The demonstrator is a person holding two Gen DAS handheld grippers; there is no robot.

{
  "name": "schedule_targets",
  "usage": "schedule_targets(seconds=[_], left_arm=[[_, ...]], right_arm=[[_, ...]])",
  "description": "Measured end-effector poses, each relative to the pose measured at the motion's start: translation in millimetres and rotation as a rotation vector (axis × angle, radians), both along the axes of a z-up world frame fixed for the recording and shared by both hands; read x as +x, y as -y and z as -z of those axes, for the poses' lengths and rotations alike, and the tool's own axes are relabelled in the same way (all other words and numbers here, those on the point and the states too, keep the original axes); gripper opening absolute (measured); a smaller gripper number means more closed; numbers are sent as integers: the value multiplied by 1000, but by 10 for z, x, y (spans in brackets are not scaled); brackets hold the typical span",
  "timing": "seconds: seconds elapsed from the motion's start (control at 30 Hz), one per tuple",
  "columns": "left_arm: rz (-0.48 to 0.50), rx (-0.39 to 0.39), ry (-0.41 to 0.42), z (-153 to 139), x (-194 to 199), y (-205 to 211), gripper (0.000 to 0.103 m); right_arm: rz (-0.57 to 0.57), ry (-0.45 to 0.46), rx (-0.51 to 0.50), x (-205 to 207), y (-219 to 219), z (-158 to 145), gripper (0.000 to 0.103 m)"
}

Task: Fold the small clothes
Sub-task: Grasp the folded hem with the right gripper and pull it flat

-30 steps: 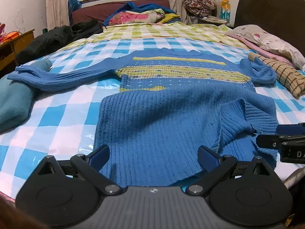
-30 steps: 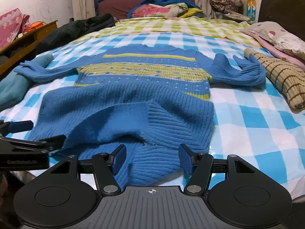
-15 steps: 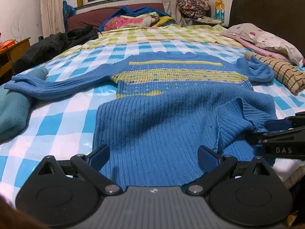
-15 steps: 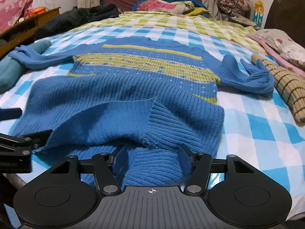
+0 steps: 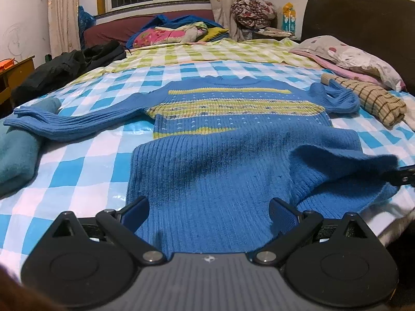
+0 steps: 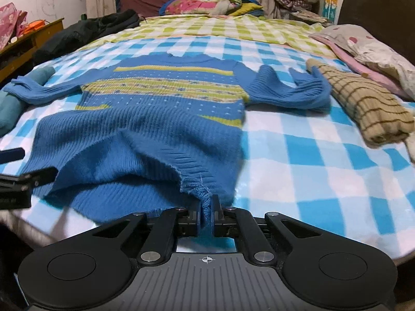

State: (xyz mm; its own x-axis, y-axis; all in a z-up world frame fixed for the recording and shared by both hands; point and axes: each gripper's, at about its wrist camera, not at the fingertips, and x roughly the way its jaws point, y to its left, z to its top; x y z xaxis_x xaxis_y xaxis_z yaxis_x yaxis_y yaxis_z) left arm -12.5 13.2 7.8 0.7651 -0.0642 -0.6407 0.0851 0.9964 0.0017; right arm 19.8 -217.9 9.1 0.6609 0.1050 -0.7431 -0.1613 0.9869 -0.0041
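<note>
A blue knitted sweater (image 5: 220, 171) with yellow-green stripes lies face up on the blue checked bed sheet (image 6: 311, 155), sleeves spread to both sides. My right gripper (image 6: 206, 204) is shut on the sweater's (image 6: 145, 129) lower hem near its right corner, and the knit is bunched and raised there. My left gripper (image 5: 208, 210) is open low over the left part of the hem, with the fabric lying between its spread fingers and no pad pressing on it. It shows at the left edge of the right wrist view as the left gripper (image 6: 39, 162).
A teal garment (image 5: 15, 153) lies at the left by the sleeve. A folded tan plaid garment (image 5: 368, 98) and a pillow (image 5: 350, 54) lie at the right. A black jacket (image 5: 64, 64) is at the far left, a dark headboard (image 5: 363, 13) at the right. The bed's near edge is just under both grippers.
My right gripper's jaws have closed on the sweater's hem and drawn that corner up and towards the camera. The left gripper stays open in about the same place.
</note>
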Motion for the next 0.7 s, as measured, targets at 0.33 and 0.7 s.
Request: schedule_targets(seconds=[0.33,0.7], left_arm=[[34,7,-18,17,-156,13,103],[-22,15,-11,-20,-163,-137,103]], right_arm=[[-13,-76,-73,-278,69,10,5],[-46,-152,-69,-375,87,8,13]])
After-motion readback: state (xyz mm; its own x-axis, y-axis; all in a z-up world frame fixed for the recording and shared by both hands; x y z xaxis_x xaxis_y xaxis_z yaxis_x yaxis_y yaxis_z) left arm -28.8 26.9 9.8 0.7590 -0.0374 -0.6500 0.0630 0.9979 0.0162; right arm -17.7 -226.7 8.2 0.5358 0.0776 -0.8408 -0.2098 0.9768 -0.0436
